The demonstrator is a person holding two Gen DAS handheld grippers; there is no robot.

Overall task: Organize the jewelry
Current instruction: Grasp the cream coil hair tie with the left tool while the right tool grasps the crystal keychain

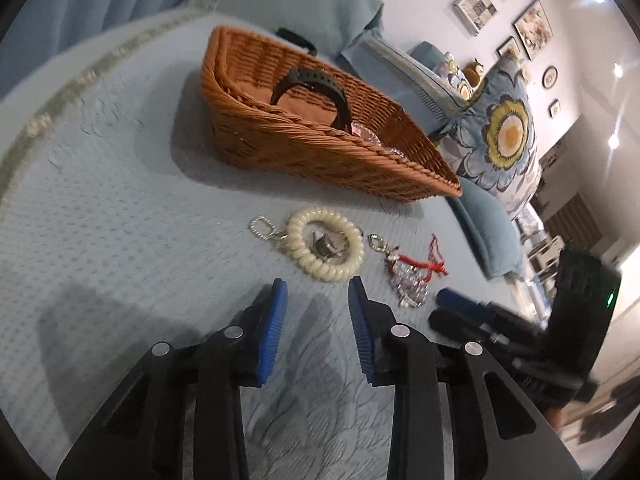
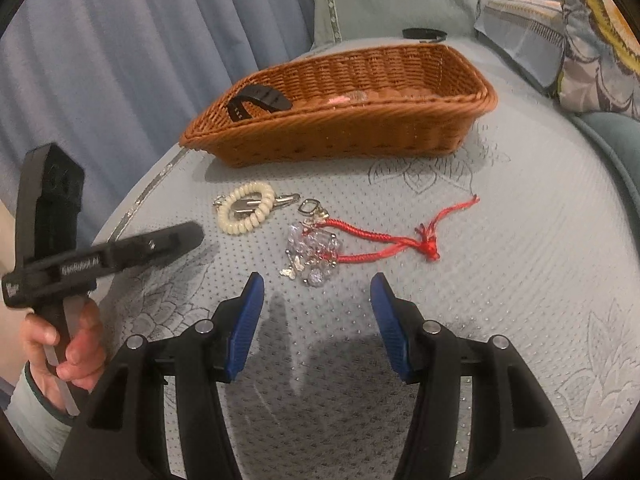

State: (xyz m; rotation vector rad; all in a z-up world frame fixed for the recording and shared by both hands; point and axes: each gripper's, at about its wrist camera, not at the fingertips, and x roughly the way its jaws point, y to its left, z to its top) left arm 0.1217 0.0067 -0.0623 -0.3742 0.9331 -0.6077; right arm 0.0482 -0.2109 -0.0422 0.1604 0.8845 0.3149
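Left tool (image 1: 318,286): jaws apart, holding nothing, poised low over the bedspread (image 1: 120,240) just short of the coil bracelet
Coil bracelet (image 1: 325,243): cream spiral ring with metal clips, flat on the bedspread, just ahead of the left tool's blue fingertips (image 1: 280,292), between them and the basket
Wicker basket (image 1: 320,152): brown, beyond the loose pieces, holding a black watch strap (image 1: 320,88) and something pink and clear
Crystal charm (image 2: 314,256): clear beads on a red cord (image 2: 384,240), right of the bracelet, just ahead of the right tool and nearer its left finger
Right tool (image 2: 316,292): jaws spread wide, empty, above the bedspread
Floral pillow (image 1: 504,136): far right, behind the basket
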